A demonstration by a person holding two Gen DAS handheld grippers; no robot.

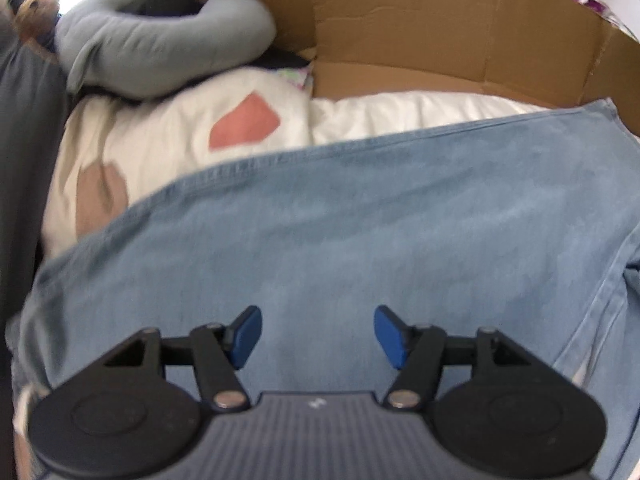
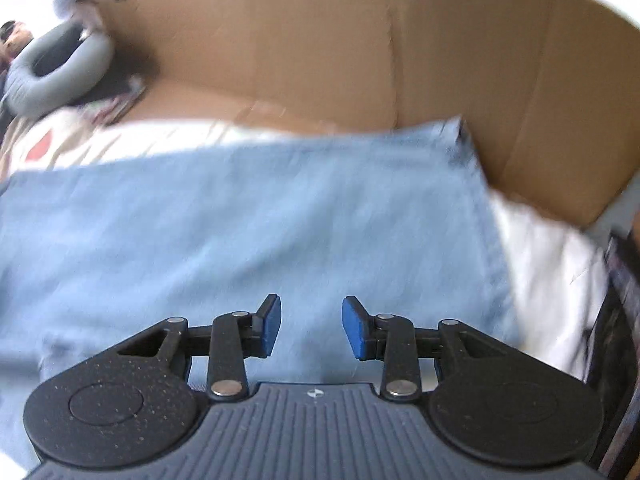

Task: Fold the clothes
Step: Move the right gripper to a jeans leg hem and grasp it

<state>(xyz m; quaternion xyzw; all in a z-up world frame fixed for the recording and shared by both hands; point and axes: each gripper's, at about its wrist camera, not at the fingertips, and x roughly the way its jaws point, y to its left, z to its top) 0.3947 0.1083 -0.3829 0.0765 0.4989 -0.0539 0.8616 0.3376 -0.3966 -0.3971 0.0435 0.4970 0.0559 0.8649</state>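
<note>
At the far left of the left wrist view a grey neck pillow [image 1: 160,40] lies on top of dark things against a cardboard wall [image 1: 440,24], and just below it a white sheet with red and tan patches [image 1: 180,128] covers what looks like a bed. Over that sheet, filling the middle of both views, lies the task's thing: a light blue denim garment [image 1: 360,216], spread fairly flat, with a stitched hem running along its far edge and a seam angling down its right side. Its far right corner reaches the foot of the cardboard. The left claw [image 1: 318,338] hangs just above the denim with its blue pads well apart and nothing between them; further right, the right claw [image 2: 311,328] is likewise parted and empty over the same cloth, though this view is smeared by motion blur. Right of the garment a strip of white sheet shows, then something dark at the frame edge that I cannot identify. How far along the folding is, the pictures only half settle: the cloth lies smooth and squared at its far edge, which would fit a garment laid out for folding as well as one already doubled over and released. Whether a second layer lies beneath cannot be told.
</note>
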